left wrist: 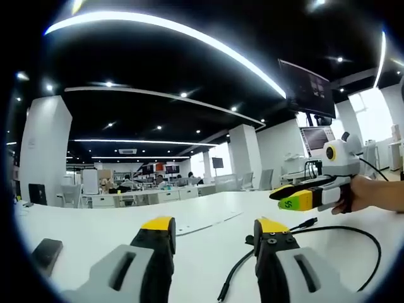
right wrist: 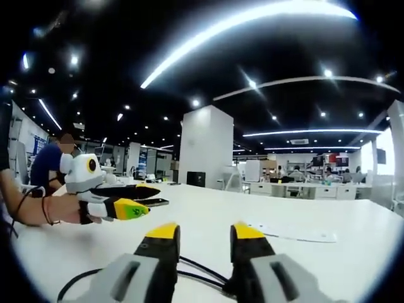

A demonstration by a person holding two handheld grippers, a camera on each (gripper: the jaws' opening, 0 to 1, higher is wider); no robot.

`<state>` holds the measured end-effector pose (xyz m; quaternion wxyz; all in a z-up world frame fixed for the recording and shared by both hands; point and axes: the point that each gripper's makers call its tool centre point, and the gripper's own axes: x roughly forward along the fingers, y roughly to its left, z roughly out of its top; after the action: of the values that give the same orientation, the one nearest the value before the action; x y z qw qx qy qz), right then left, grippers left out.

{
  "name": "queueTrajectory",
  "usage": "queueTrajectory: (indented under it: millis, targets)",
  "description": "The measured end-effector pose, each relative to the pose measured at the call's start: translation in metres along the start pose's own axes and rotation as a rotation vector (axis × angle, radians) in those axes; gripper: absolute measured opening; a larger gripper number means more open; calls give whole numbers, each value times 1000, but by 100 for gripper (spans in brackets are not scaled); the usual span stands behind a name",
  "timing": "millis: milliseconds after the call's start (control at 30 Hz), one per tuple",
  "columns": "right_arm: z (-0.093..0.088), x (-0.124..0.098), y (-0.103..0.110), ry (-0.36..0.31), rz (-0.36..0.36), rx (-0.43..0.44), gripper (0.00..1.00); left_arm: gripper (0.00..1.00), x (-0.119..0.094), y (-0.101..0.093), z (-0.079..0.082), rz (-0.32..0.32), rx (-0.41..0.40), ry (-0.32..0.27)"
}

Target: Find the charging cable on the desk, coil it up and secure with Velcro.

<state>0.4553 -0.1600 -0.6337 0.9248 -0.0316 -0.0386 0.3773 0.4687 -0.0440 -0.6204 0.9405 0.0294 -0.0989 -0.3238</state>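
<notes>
Cable (left wrist: 353, 243) — thin, black, loosely looped on white desk (left wrist: 202, 243) — lies uncoiled; both grippers' fingers (left wrist: 158, 230) (right wrist: 243, 237) apart, holding nothing.

open-plan office, desk rows (left wrist: 145, 197), ceiling lights (right wrist: 252, 19)
</notes>
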Motion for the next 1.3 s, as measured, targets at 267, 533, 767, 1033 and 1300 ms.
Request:
queueTrajectory:
  millis: [267, 533, 767, 1033, 1300]
  targets:
    - [0, -2, 4, -5, 28, -5, 38, 53, -3, 3, 0, -2, -19, -2]
    - [0, -7, 4, -9, 56, -2, 44, 56, -4, -1, -3, -37, -7, 7]
    - [-4, -12, 8, -1, 96, 10, 47, 57, -7, -8, -1, -80, -13, -3]
    - [-7, -11, 9, 4, 105, 16, 47, 57, -8, -6, -1, -93, -30, -12]
    - [-4, -12, 11, -8, 113, 27, 47, 57, -9, -17, 1, -134, -36, -25]
